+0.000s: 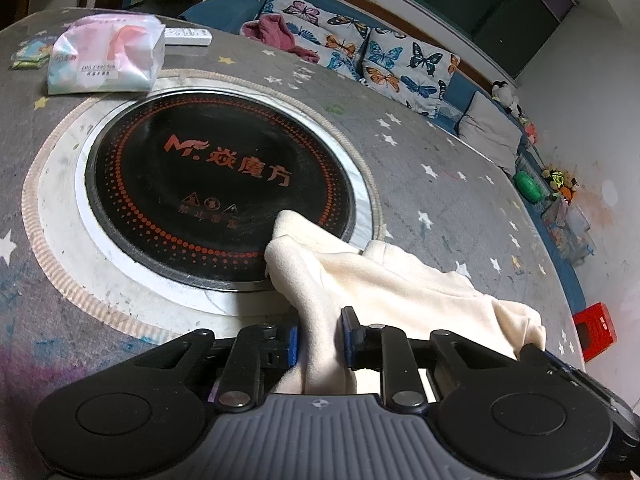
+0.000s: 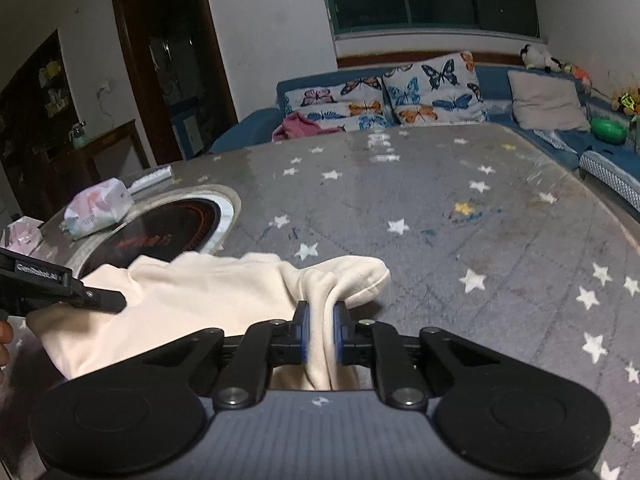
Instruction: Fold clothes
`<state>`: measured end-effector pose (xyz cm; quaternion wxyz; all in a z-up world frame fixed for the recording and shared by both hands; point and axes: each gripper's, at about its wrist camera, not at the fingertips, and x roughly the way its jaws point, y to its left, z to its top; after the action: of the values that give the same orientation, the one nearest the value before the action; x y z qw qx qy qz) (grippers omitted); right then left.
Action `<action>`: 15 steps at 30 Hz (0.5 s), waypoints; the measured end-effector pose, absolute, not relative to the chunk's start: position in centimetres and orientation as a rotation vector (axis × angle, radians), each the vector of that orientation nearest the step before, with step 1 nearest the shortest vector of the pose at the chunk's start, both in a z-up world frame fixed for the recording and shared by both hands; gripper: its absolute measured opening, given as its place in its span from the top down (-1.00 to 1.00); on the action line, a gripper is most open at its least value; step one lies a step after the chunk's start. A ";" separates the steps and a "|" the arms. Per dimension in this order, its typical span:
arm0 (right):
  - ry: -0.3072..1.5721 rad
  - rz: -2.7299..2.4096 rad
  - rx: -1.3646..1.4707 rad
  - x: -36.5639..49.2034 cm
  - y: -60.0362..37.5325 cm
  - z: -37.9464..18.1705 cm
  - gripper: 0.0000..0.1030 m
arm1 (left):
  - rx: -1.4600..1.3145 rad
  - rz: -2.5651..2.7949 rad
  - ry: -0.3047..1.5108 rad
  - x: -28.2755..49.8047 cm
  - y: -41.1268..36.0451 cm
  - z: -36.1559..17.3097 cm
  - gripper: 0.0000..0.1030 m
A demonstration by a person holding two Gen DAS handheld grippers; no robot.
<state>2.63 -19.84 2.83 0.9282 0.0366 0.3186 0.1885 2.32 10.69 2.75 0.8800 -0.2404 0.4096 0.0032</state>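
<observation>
Cream fleece garment (image 1: 384, 280) lies bunched on grey star-print surface (image 2: 460, 200), one corner overlapping black round cooktop (image 1: 208, 184); its shape is unreadable. Left tongs (image 1: 319, 338) and right tongs (image 2: 321, 330) each pinch a fold; cloth below both is cut off.

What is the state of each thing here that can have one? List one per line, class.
cream garment: bunched, partly lifted, one end lying over the cooktop's edge.
left gripper: shut on the cream garment.
right gripper: shut on the cream garment.
round cooktop: dark, no glow, bare except for the garment's end.
tissue pack: lying flat on the table; open or sealed cannot be told.
</observation>
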 end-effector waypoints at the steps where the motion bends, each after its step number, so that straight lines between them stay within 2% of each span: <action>1: 0.645 0.387 0.076 2.5 -19.9 3.1 0.80 | -0.500 0.002 0.849 2.3 10.6 3.0 0.59; 15: 0.544 0.318 0.063 0.7 -22.3 6.8 0.81 | -0.436 -0.114 0.815 3.8 5.9 5.9 0.61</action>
<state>0.66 -22.31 6.78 0.9503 0.0308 0.2673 0.1566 3.78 5.90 5.86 0.8934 -0.2103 0.3931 -0.0548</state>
